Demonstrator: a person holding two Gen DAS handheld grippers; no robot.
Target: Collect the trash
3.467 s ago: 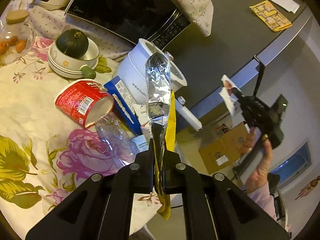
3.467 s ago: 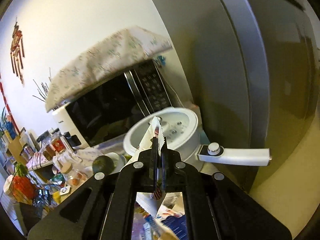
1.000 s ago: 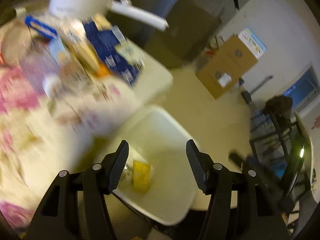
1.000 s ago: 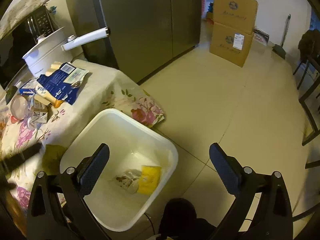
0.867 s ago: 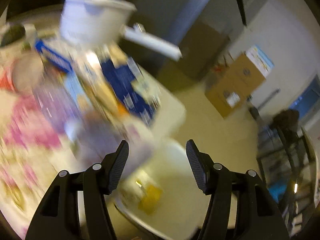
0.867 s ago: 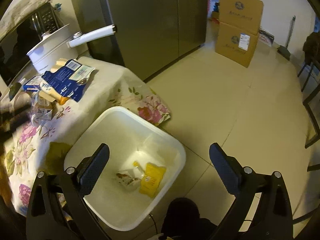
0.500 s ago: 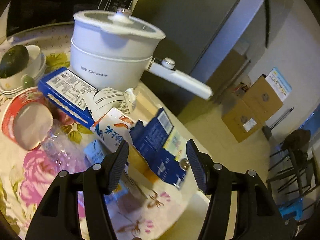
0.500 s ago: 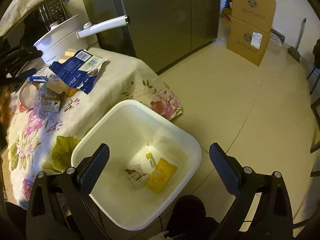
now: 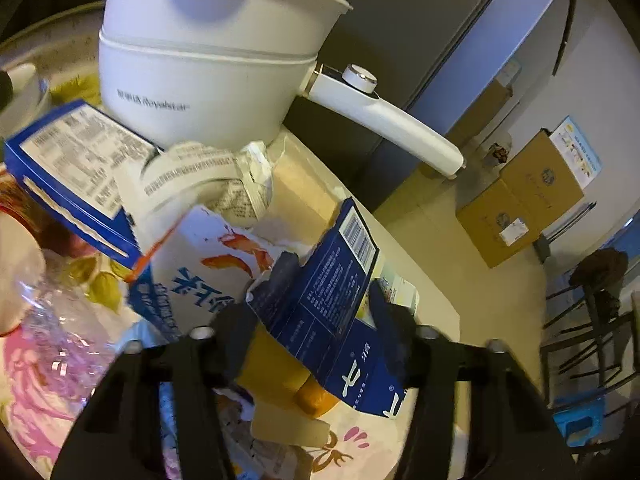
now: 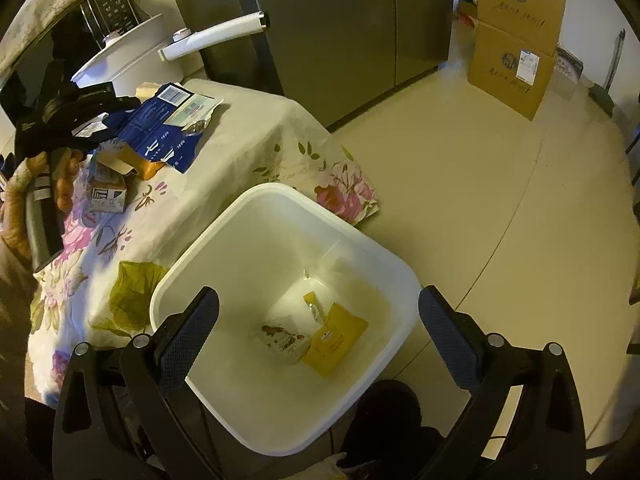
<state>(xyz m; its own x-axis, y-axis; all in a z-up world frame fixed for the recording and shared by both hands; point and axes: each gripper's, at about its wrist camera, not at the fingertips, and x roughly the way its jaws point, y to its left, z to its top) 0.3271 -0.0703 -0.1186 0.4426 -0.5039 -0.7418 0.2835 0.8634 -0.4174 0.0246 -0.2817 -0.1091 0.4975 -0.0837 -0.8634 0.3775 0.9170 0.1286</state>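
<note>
Wrappers (image 10: 316, 332) in bin (image 10: 280, 196); bin beside table (image 10: 256, 120).

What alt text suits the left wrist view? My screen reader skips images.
The left gripper is closing around a torn dark blue carton lying among paper trash on a floral tablecloth. A white electric pot stands behind.
</note>
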